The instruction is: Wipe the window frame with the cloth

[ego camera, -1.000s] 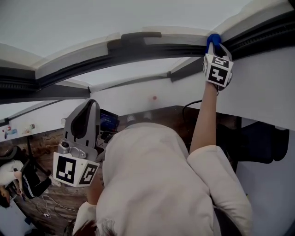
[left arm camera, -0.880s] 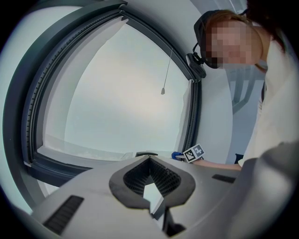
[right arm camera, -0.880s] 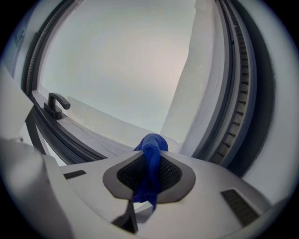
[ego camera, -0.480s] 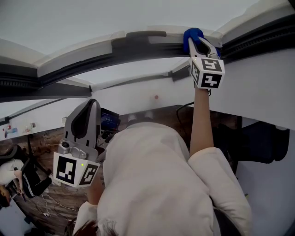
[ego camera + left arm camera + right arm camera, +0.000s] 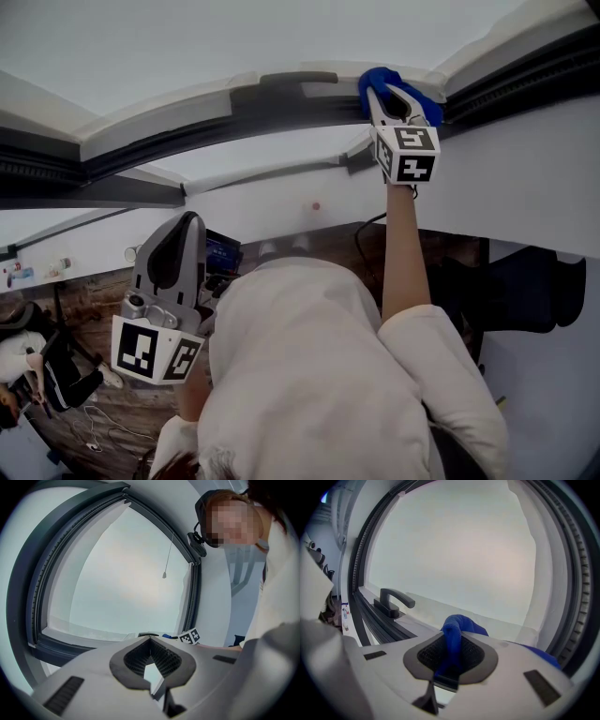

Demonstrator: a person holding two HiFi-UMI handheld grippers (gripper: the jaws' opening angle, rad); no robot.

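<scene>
The right tool (image 5: pixel 393 92) is raised on an outstretched arm to the window frame (image 5: pixel 281 101). Its jaws are closed on a blue cloth (image 5: pixel 379 79). In the right gripper view the cloth (image 5: pixel 456 629) runs as a bunched fold up between the two dark pads of the tool (image 5: pixel 451 657), and its loose end spills out to the right over the tool's shell. The cloth lies against the frame's pale lower ledge, at the foot of the pane (image 5: pixel 454 545). A dark handle (image 5: pixel 393 602) sits on the frame (image 5: pixel 370 618) to the left of the cloth, apart from it.

The left tool (image 5: pixel 185 227) is held low at the head view's lower left, in front of the person's chest, well apart from the frame. In the left gripper view its jaws are drawn together with only a small slit of light between the pads of the tool (image 5: pixel 152 662), and nothing is held there. That view looks towards the window, with the dark frame (image 5: pixel 35 597) curving round the pane (image 5: pixel 122 573)
</scene>
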